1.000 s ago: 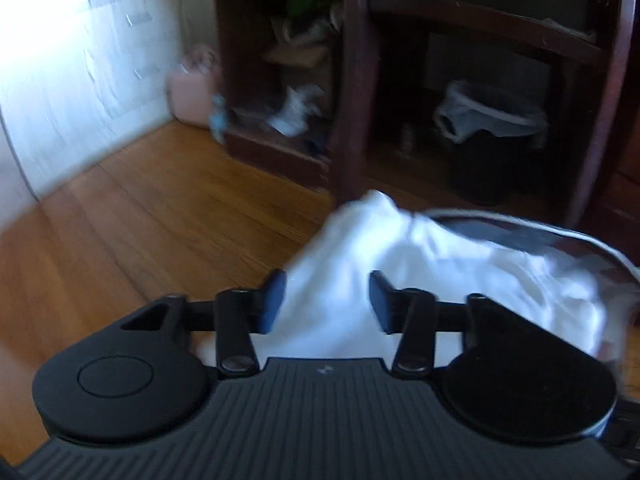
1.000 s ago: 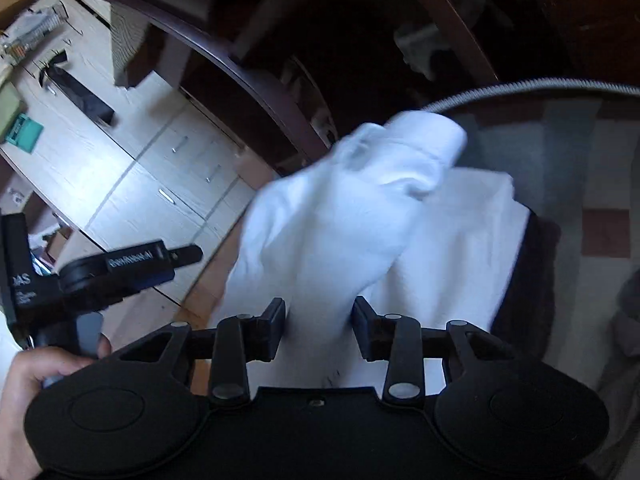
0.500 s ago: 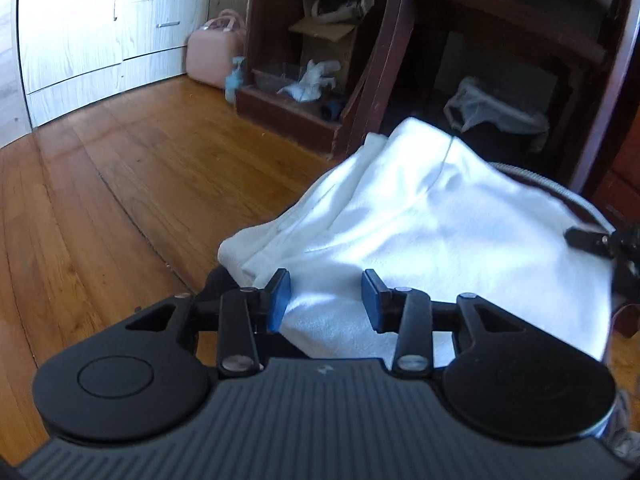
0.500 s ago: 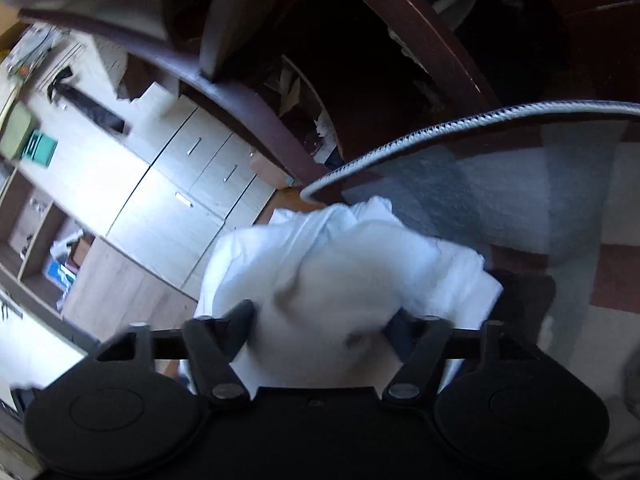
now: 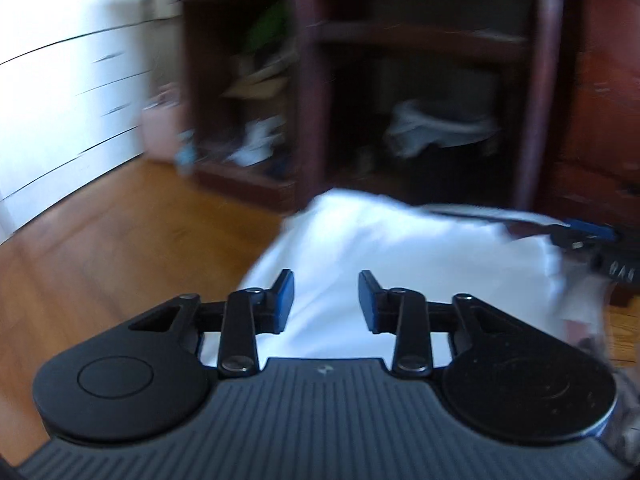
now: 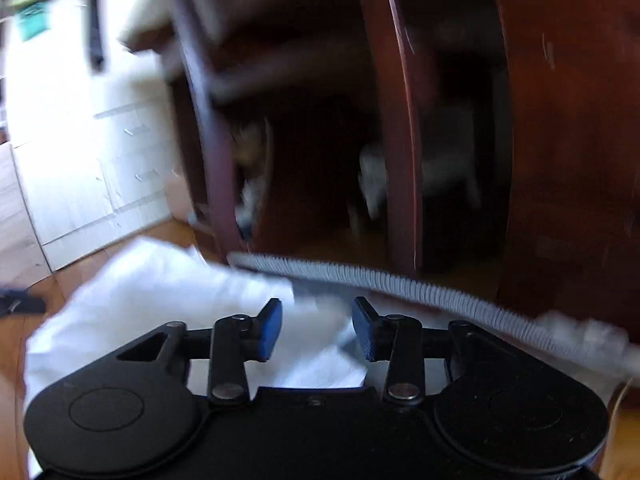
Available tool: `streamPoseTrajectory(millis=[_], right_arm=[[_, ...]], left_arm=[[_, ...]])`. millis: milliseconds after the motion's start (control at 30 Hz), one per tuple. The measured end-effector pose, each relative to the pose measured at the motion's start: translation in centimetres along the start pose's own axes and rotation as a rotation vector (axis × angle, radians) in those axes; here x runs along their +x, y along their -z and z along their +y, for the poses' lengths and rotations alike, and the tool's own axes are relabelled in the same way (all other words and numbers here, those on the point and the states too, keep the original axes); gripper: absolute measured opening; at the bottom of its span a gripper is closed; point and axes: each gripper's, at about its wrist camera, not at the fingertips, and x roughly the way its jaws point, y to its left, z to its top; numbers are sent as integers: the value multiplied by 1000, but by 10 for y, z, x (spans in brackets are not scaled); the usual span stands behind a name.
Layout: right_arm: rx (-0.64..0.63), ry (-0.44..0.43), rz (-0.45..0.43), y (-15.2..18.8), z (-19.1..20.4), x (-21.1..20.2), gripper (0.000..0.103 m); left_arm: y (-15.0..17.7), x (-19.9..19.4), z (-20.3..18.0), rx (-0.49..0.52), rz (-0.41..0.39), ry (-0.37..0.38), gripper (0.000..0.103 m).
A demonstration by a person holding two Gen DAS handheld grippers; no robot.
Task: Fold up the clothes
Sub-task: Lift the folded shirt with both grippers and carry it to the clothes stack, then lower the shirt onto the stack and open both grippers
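A: Left wrist view, logged left to right. White drawer fronts (image 5: 60, 92) are noted at the far left, then glossy wood plank floor (image 5: 132, 232), then a dark wooden shelf unit (image 5: 240, 80) with blurred clutter. One white garment (image 5: 380, 264), soft and matte, is recorded lying on the floor ahead of the left gripper (image 5: 326, 300). Its jaws are seen parted, with cloth visible behind the gap and nothing pinched.

B: Fingers counted?

A: Two, each faced with a blue pad. The tip of the right gripper (image 5: 592, 248) is seen at the garment's right edge.

B: Right wrist view?

A: Pale cabinets (image 6: 80, 160) at left; the same white garment (image 6: 160, 292) is logged low left, rumpled, in thick folds. The right gripper (image 6: 316, 326) is held over it with jaws apart and empty. One ribbed grey rug edge (image 6: 400, 284) is traced rightward, past two dark reddish curved chair legs (image 6: 404, 120). Heavy motion blur is noted throughout.
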Motion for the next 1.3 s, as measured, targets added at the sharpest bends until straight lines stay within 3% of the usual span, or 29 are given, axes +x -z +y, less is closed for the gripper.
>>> streamPoseTrajectory(millis=[33,100,167,267,400,500,700,767,867,1033,1167,1200,1267,1300], right_arm=[[-43,-60,-26,-6,7,-7,45],[-139,-260,13,-13,26,-6,44],[-241,-373,63,-10,45,4,47],[-370,-321,108,6,65,32,51],[-218,-330,170,20,36,71,53],[-91,-375,210,21,18,82,53],[-133,-348,170,40,22,69,54],[-138,-340,166,44,18,58,54],[-153,-328,163,49,18,42,55],[-104,-276,186,37,23,19,60],[-210,-295,160,45,53,-15,67],[-249,-274,173,50,60,-21,67],[-318,-233,196,60,74,-33,68],[-332,-210,199,62,75,-42,68]], left_arm=[[-7,8,-6,10,26,42,23],[-17,34,-15,9,114,98,17],[-21,66,-19,-12,197,94,16],[-17,101,-27,8,248,4,16],[-21,123,-30,2,236,-69,17],[-23,136,-32,41,221,-127,7],[-36,158,-21,43,224,-225,6],[-42,154,-11,5,216,-296,5],[-44,125,10,-122,172,-311,7],[-27,71,22,-110,133,-244,9],[-6,33,20,-154,135,-254,11],[-1,23,18,-167,135,-261,15],[10,4,16,-191,135,-274,41],[15,-6,14,-203,135,-280,44]])
